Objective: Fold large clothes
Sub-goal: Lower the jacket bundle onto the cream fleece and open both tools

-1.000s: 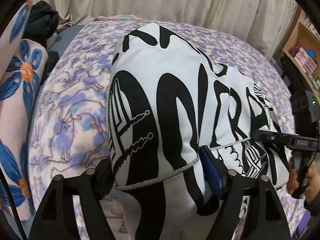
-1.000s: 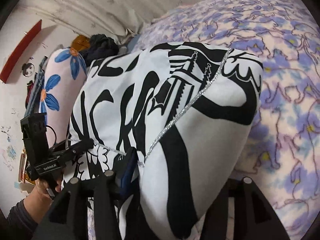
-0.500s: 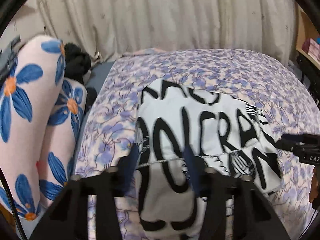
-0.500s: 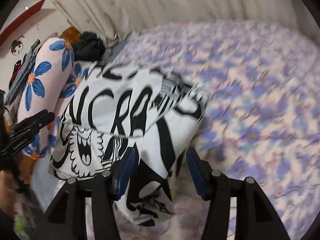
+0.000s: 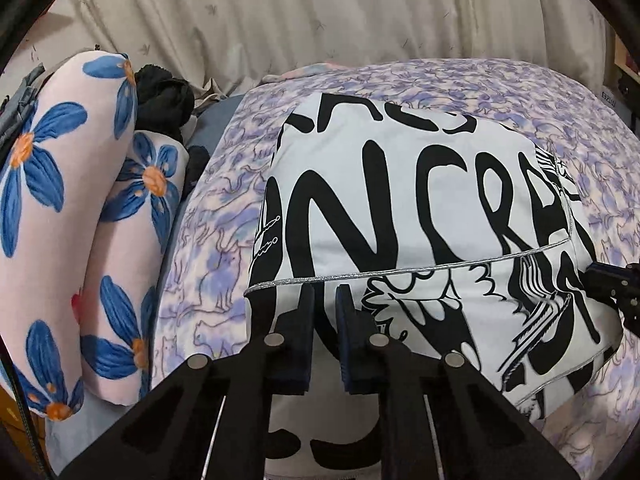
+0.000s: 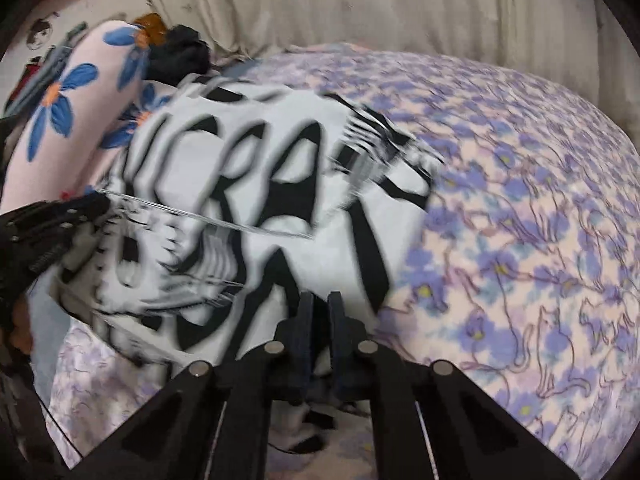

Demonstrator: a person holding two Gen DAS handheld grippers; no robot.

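White-and-black printed garment (image 5: 420,208) lies folded on the purple floral bedspread (image 5: 208,248), while the left gripper (image 5: 325,300) and right gripper (image 6: 318,304) have both just been closing, jaws now nearly together above the cloth, pinching nothing visible.

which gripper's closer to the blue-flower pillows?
Left. The left gripper sits on the garment's edge nearest the pillows; the right gripper sits at its far edge, by open bedspread.

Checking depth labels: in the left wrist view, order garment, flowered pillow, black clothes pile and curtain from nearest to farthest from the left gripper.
1. Garment, black-and-white print, at the left gripper.
2. Flowered pillow, left, beside the bed.
3. Black clothes pile, upper left, behind the pillow.
4. Curtain, across the back.
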